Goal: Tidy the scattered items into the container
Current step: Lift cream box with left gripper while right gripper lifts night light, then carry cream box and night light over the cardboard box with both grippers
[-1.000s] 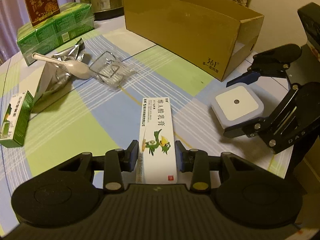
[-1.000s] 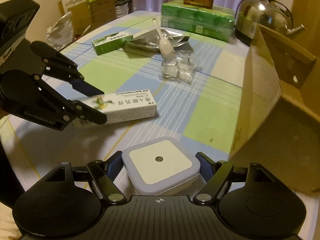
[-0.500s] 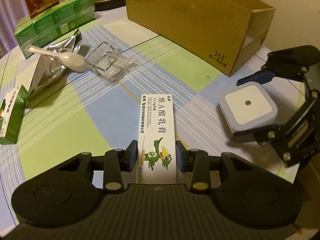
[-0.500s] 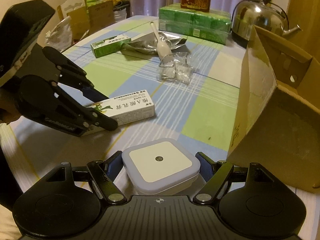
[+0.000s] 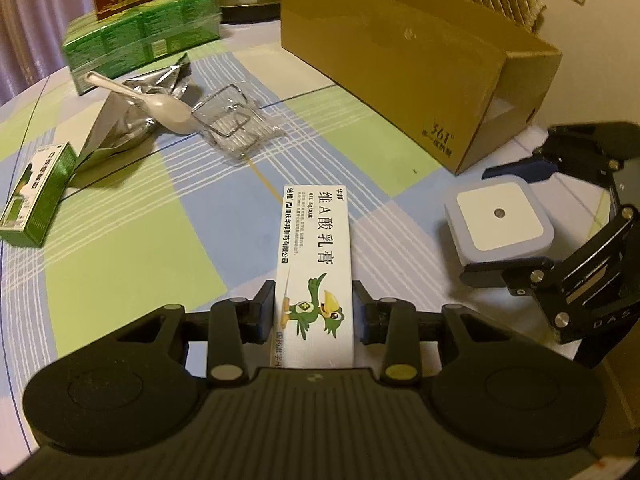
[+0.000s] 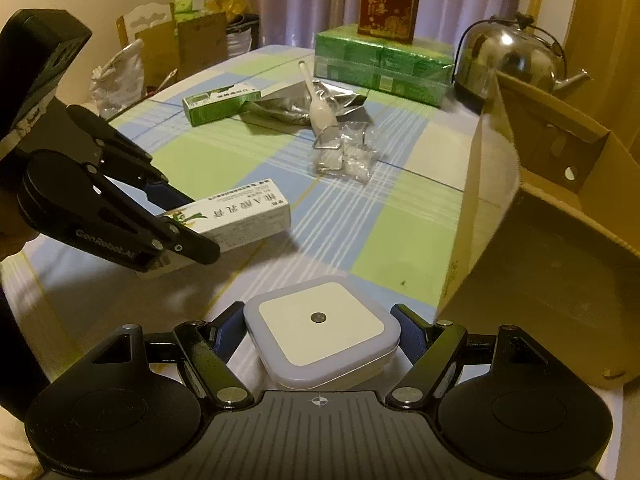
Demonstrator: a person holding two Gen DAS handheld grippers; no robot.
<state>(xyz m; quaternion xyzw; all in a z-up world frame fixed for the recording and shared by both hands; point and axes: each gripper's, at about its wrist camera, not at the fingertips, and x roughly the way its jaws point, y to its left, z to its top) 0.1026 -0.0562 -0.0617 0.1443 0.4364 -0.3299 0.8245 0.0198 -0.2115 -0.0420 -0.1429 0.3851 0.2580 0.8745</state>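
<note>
Left edge of table: small green box (image 5: 38,192) lying flat, then a foil pouch (image 5: 132,120) with a white scoop (image 5: 160,106) resting on it, and a clear plastic tray (image 5: 236,126) just beside.

Left gripper (image 5: 314,312) — fingers closed against the sides of a long white ointment box (image 5: 316,256), lifted off the checked tablecloth (image 5: 120,248).

Right gripper (image 6: 320,336) — closed on a square white night light (image 6: 322,330), held near the open cardboard box (image 5: 400,56), not inside it.

Both wrist views look low across the table (image 5: 120,248), sharing its middle.
</note>
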